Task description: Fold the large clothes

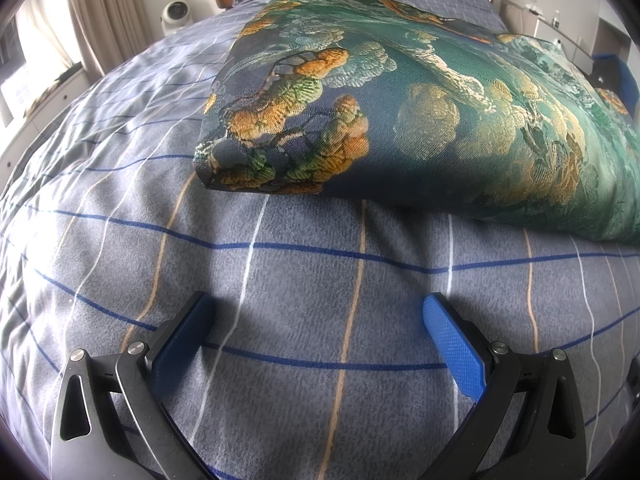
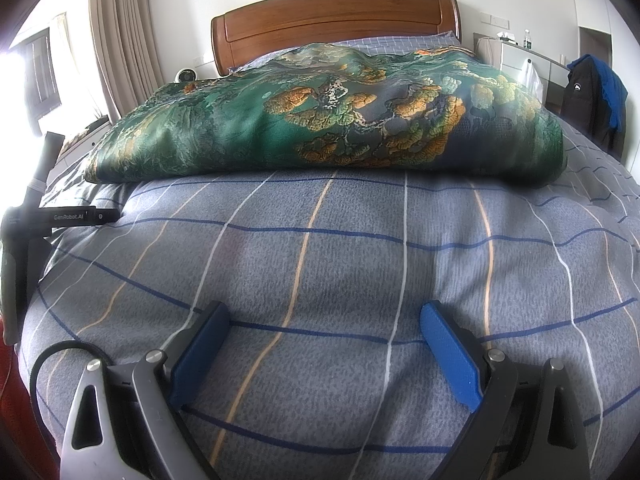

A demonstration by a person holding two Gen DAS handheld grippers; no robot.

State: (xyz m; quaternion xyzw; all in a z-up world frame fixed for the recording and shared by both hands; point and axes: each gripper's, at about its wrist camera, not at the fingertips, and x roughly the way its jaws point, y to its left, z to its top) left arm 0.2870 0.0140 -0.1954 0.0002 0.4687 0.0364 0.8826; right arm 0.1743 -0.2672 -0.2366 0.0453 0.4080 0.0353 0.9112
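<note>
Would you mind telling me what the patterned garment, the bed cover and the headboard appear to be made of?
The patterned garment looks like a satin or brocade weave: light glints off its folds and the flowers seem woven in, though that is uncertain. The bed cover appears to be matte brushed cotton or a similar cloth, with a fuzzy grain and no shine. The headboard looks like varnished wood, with visible grain and a gloss.

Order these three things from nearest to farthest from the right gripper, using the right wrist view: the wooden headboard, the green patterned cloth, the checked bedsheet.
From the right gripper, whose jaws stand open:
1. Checked bedsheet: directly under and ahead of the fingers.
2. Green patterned cloth: lying across the middle of the bed, ahead.
3. Wooden headboard: at the far end, behind the cloth.
</note>
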